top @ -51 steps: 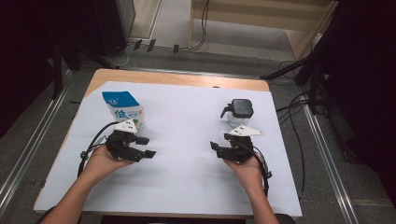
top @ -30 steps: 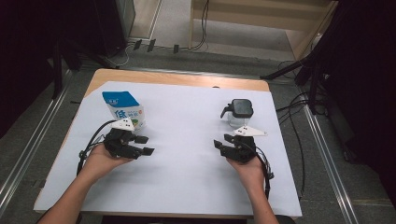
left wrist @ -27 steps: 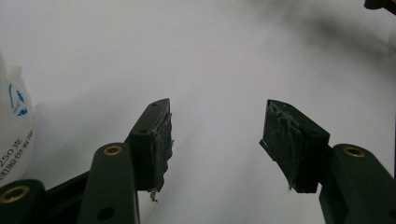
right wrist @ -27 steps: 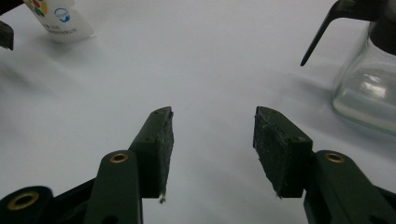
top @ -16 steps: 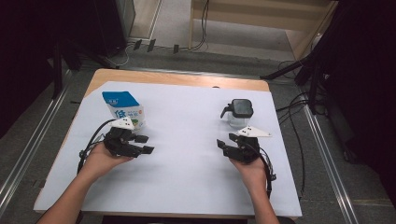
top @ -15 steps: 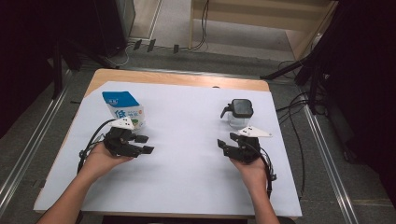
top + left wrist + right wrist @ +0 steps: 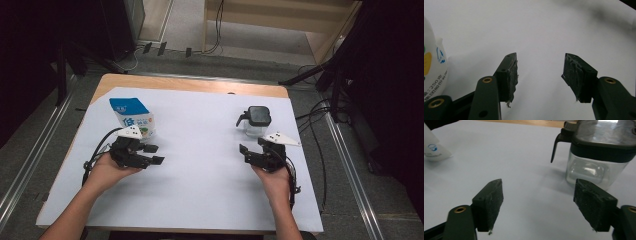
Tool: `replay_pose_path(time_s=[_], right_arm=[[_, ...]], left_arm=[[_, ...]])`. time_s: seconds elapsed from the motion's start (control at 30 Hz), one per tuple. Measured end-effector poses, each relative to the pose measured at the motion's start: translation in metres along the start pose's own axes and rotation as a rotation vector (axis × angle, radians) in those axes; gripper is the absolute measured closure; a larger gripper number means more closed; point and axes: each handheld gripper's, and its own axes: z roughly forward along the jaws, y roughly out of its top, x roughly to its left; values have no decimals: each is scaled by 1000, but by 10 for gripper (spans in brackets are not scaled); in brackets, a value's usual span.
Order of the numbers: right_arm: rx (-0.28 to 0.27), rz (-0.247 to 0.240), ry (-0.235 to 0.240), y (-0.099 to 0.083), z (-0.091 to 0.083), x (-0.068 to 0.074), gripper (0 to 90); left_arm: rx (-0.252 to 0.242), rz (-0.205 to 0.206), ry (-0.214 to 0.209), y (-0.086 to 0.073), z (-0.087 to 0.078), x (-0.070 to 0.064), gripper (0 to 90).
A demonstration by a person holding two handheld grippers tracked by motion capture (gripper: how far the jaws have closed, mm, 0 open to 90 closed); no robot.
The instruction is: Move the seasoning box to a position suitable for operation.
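On a white-covered table [image 7: 200,200], a person is holding a two-jaw gripper in each hand, both resting low over the surface. At the person's left, the left gripper [image 7: 153,154] is sitting with its jaws spread wide and nothing between them, pointing across the table toward the middle. Just beside it, on the far side, a milk carton [image 7: 132,116] with a blue top and a white body is standing upright; in the left gripper view a slice of the carton [image 7: 434,70] is showing at the left edge, clear of the jaws. At the person's right, the right gripper [image 7: 245,153] is likewise gaping wide and gripping nothing, its grey plate lying on top. Just beyond it, a clear jug [image 7: 255,121] with a black lid and a black handle is standing upright on the sheet, handle turned toward the table's centre. In the right gripper view the jug [image 7: 596,160] is rising close behind the right-hand jaw, not touching it. Carton and jug are standing well apart, with bare sheet between them. Cables are trailing from both grippers.
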Motion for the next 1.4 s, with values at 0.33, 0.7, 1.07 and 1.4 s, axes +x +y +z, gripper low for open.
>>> replay_pose_path(time_s=[0.33, 0.7, 1.07, 1.4], right_arm=[[20, 44, -80, 5, 14, -11, 150], [-4, 78, -117, 10, 25, -28, 128], [18, 106, -191, 18, 50, -47, 6], [24, 108, -223, 23, 68, -53, 1]], left_arm=[[16, -5, -6, -1, 1, -3, 451], [5, -38, -6, -4, -3, -2, 445], [21, -24, 6, -6, -4, -5, 446], [22, -26, 5, -4, -1, -4, 445]])
